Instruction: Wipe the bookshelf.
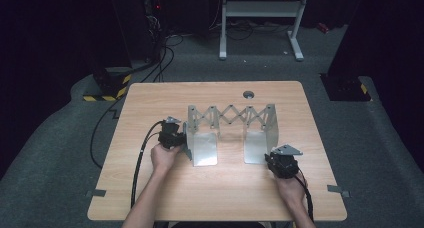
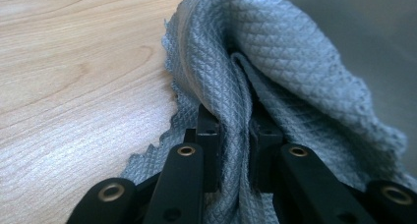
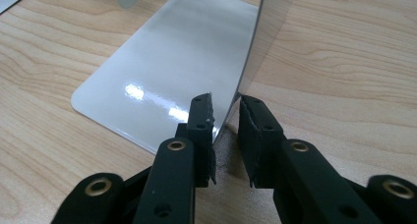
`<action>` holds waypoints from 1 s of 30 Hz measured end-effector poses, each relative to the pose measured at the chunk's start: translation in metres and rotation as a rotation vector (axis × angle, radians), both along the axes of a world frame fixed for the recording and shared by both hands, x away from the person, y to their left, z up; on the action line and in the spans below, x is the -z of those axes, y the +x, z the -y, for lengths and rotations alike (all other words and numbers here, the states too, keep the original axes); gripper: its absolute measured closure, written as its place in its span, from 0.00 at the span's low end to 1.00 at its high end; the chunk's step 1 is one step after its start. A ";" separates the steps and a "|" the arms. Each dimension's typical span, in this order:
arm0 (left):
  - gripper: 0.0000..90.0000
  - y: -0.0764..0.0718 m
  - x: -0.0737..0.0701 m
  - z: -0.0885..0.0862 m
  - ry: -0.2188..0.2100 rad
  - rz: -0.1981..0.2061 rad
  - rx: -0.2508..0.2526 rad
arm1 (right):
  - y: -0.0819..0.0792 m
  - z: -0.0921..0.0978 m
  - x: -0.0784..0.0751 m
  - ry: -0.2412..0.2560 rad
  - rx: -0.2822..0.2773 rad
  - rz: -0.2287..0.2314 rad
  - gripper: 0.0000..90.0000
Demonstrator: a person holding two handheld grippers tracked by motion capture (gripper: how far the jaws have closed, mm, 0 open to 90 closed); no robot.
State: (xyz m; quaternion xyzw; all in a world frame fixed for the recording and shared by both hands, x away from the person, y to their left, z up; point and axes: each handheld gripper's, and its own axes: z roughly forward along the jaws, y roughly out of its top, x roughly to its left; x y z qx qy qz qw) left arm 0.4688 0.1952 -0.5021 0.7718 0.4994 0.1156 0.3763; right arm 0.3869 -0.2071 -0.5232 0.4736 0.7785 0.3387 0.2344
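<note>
A metal expanding rack [image 1: 231, 128] stands at the middle of the tabletop [image 1: 150, 198], its scissor lattice toward the far edge and two flat base plates reaching toward the near edge. The left gripper [image 2: 235, 135] is clamped on a fold of grey quilted cloth [image 2: 275, 62], which lies bunched against the rack's left upright. The right gripper [image 3: 226, 130] stands narrowly parted, its jaws straddling the thin edge of the rack's right upright plate [image 3: 255, 52], beside the glossy base plate [image 3: 162, 71].

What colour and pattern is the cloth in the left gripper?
The cloth is grey with a fine diamond-quilted weave and a zigzag edge, seen best in the left gripper view.
</note>
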 end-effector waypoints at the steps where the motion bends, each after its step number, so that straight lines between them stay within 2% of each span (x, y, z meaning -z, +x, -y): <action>1: 0.87 -0.001 -0.002 -0.001 -0.008 0.009 -0.003 | 0.000 0.000 0.000 0.001 0.000 0.000 0.85; 3: 0.87 -0.002 -0.005 -0.001 -0.023 0.019 -0.005 | 0.000 0.000 0.000 0.001 0.000 -0.001 0.85; 6: 0.87 -0.006 -0.018 -0.005 -0.056 0.061 -0.005 | 0.000 0.000 0.000 0.002 0.000 -0.001 0.85; 11: 0.87 -0.014 -0.048 -0.007 -0.069 0.135 0.014 | 0.000 0.000 0.000 0.004 -0.001 -0.002 0.85; 12: 0.87 -0.017 -0.061 -0.009 -0.075 0.162 0.023 | 0.000 0.000 0.000 0.004 -0.001 -0.002 0.85; 13: 0.87 -0.017 -0.061 -0.009 -0.075 0.162 0.023 | 0.000 0.000 0.000 0.004 -0.001 -0.002 0.85; 14: 0.87 -0.019 -0.073 -0.009 -0.075 0.190 0.031 | 0.000 0.000 0.000 0.003 -0.001 -0.002 0.85; 15: 0.87 -0.019 -0.073 -0.009 -0.075 0.190 0.031 | 0.000 0.000 0.000 0.003 -0.001 -0.002 0.85; 19: 0.87 -0.019 -0.095 -0.012 -0.100 0.237 0.039 | 0.000 0.001 0.000 0.004 -0.001 -0.002 0.85; 21: 0.87 -0.016 -0.102 -0.012 -0.096 0.251 0.040 | 0.000 0.001 0.000 0.004 -0.002 -0.002 0.85; 25: 0.87 -0.010 -0.104 -0.011 -0.089 0.251 0.040 | 0.001 0.001 0.000 0.004 -0.003 -0.002 0.85; 30: 0.87 -0.001 -0.099 -0.009 -0.091 0.230 0.032 | 0.001 0.001 0.000 0.004 -0.003 -0.002 0.85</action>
